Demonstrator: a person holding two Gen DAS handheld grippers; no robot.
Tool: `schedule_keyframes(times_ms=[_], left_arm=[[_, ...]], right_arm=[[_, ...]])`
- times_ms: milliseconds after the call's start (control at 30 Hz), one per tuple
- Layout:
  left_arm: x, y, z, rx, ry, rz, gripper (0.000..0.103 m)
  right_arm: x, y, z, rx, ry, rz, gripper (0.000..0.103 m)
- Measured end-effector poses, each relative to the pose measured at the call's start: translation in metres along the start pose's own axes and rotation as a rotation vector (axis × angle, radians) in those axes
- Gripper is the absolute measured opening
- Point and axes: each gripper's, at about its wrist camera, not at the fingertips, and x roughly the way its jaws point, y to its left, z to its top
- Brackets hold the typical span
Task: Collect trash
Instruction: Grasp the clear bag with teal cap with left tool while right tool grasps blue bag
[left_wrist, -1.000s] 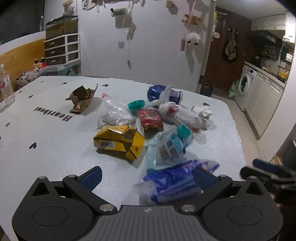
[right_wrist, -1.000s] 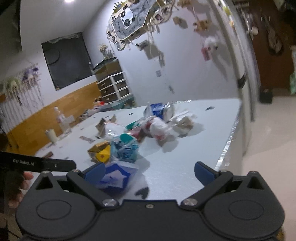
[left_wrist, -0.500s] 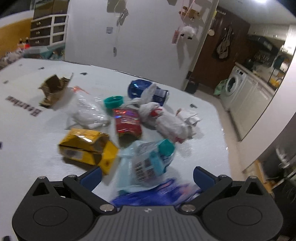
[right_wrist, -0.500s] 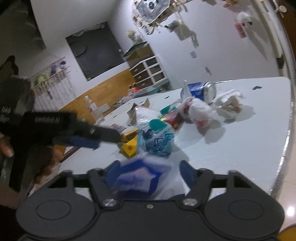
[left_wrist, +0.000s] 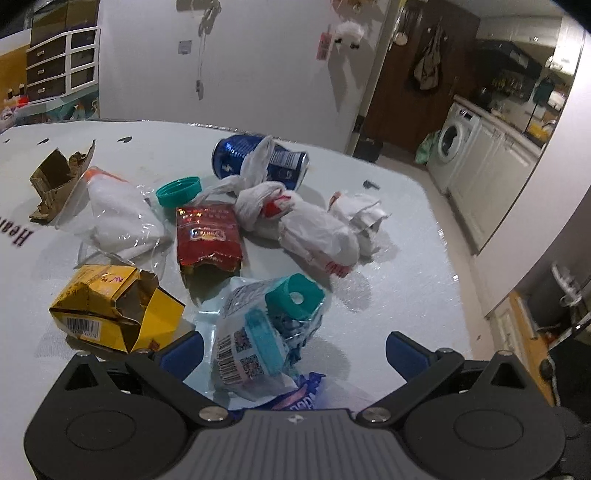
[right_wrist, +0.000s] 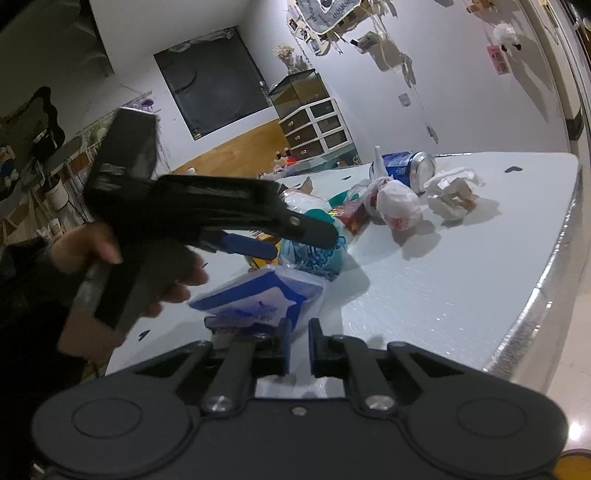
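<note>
One clear bag (left_wrist: 114, 218), white wad inside

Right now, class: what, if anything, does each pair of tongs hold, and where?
Right tongs: shut on the blue-and-white packet, at its near edge. Left tongs: open, holding nothing.

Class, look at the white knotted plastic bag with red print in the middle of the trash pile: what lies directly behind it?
Behind the white knotted plastic bag lies a blue drink can on its side, on the white table. The bag's knotted handle drapes across the can, hiding part of its label.
</note>
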Motion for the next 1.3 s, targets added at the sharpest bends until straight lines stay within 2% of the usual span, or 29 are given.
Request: schedule_keyframes(times_ms=[100,167,200,267,300,333,700,933,1067,1167,1300], left_arm=[[0.006,0.001,0.001,-0.007,-0.001,0.009,0.097],[0.009,0.002,0.002,-0.009,-0.003,0.005,0.082],[0.009,0.003,0.002,-0.008,-0.010,0.016,0.078],[0.009,0.005,0.001,-0.004,-0.017,0.038,0.064],[0.008,0.007,0.001,-0.002,-0.020,0.036,0.062],[0.006,0.008,0.001,0.000,-0.022,0.037,0.053],[-0.059,0.023,-0.022,0.031,-0.140,0.067,0.051],[-0.106,0.052,-0.053,-0.016,-0.201,0.152,0.051],[-0.112,0.074,-0.077,-0.060,-0.168,0.194,0.051],[-0.105,0.080,-0.091,-0.087,-0.132,0.180,0.051],[-0.093,0.075,-0.093,-0.073,-0.117,0.157,0.051]], right_arm=[[-0.008,-0.004,-0.001,0.002,-0.004,-0.009,0.010],[-0.011,-0.008,0.000,0.013,-0.010,-0.018,0.011],[-0.012,-0.010,0.000,0.017,-0.012,-0.020,0.012],[-0.013,-0.013,0.001,0.024,-0.020,-0.020,0.013],[-0.013,-0.014,0.001,0.027,-0.022,-0.020,0.014],[-0.012,-0.015,0.002,0.030,-0.024,-0.019,0.016],[0.004,-0.024,0.011,0.110,-0.091,-0.001,0.023],[0.020,-0.032,0.019,0.186,-0.129,0.011,0.025],[0.030,-0.034,0.024,0.209,-0.142,-0.004,0.025],[0.038,-0.032,0.025,0.206,-0.133,-0.001,0.025],[0.044,-0.022,0.022,0.149,-0.080,0.054,0.030]])
